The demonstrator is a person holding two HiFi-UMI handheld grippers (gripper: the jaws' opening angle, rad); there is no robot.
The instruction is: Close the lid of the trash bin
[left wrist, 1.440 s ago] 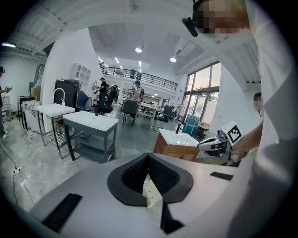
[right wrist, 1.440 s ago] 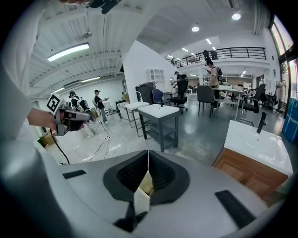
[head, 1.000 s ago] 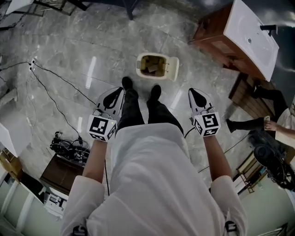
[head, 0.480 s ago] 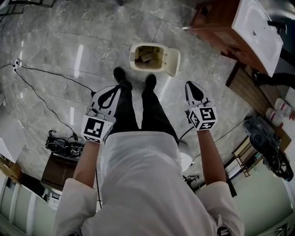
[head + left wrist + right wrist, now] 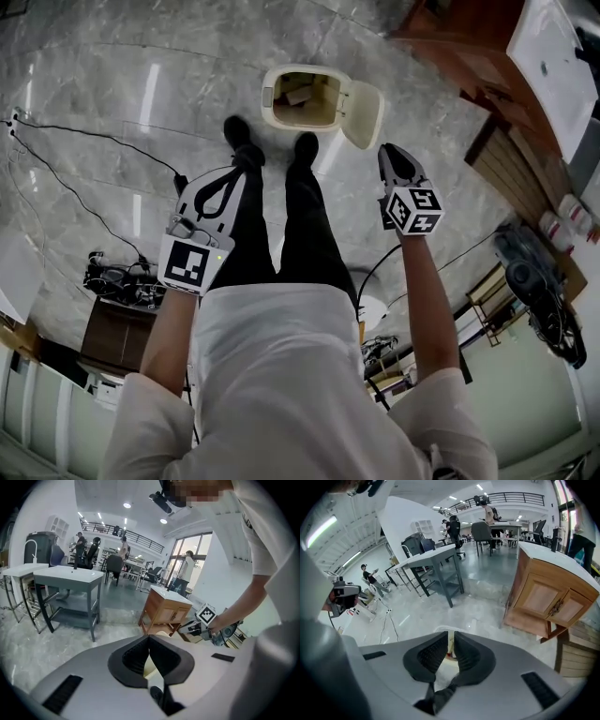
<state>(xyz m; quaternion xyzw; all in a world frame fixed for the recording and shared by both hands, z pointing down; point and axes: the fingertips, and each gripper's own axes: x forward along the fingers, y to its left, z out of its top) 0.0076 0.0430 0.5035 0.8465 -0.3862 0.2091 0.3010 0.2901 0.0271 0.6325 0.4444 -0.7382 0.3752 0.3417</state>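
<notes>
A cream trash bin (image 5: 274, 111) stands on the marble floor just beyond the person's shoes, holding some scraps. Its lid (image 5: 364, 114) hangs open at the bin's right side. My right gripper (image 5: 392, 152) is shut and empty, a short way below and right of the lid, not touching it. The left gripper (image 5: 232, 175) is shut and empty too, over the left leg, short of the bin. A strip of the cream bin (image 5: 149, 666) shows behind the closed left gripper (image 5: 149, 638). Through the right gripper (image 5: 451, 637) only a thin sliver of bin (image 5: 450, 649) appears.
A wooden cabinet (image 5: 459, 47) with a white top stands right of the bin. Black cables (image 5: 84, 141) cross the floor at left, and a low brown box (image 5: 122, 333) sits beside the left arm. Grey metal tables (image 5: 436, 557) stand farther off.
The bin now sits closer in front of the feet and its lid looks larger. The right gripper has moved up toward the lid; both grippers stay shut.
</notes>
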